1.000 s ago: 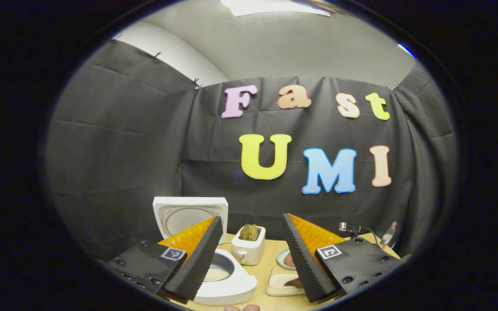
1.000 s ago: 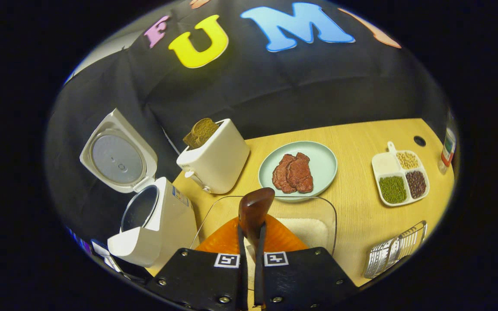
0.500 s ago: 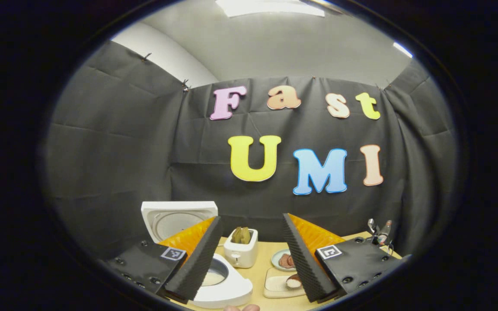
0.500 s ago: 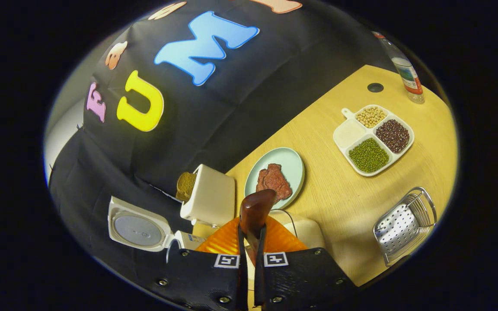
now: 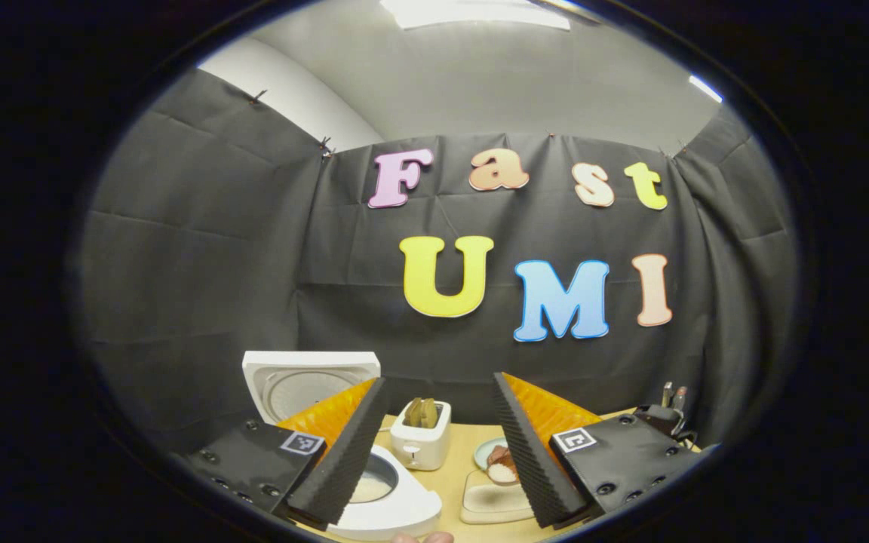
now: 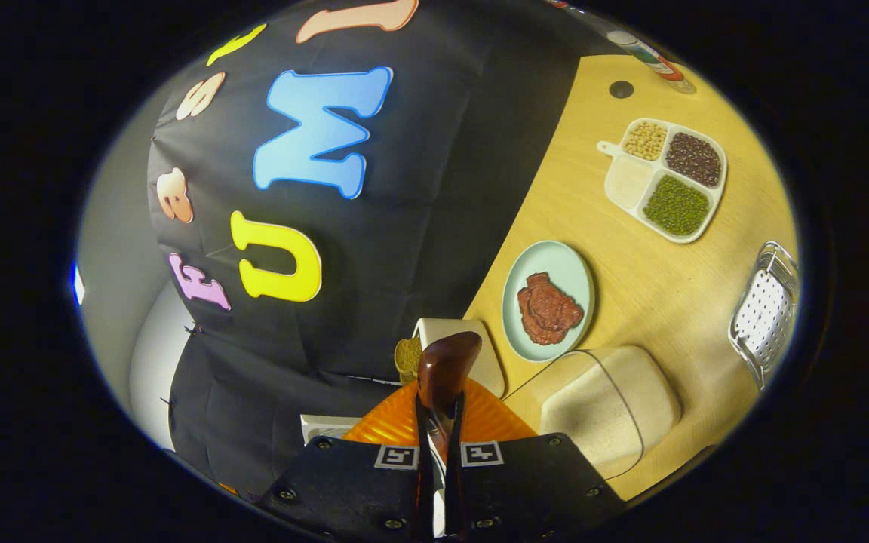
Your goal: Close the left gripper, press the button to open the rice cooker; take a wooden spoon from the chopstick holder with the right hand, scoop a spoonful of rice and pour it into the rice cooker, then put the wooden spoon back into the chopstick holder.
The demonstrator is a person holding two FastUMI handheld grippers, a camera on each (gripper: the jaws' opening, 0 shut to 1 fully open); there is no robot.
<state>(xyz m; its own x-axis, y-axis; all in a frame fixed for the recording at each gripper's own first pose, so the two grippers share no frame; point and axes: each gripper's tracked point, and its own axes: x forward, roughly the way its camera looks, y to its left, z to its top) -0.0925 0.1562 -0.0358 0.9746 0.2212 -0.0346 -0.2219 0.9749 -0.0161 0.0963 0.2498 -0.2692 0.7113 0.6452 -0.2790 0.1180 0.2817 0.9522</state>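
No readable text, brand or number anywhere on the tabletop things. Square black-and-white coded markers on the left gripper (image 5: 434,452) and on the right gripper (image 6: 437,445), patterns rather than letters. A label on the bottle (image 6: 649,62) at the far tabletop edge, too small and blurred to make out.

Cloth-walled booth (image 5: 201,249), kitchen tabletop (image 6: 653,302)
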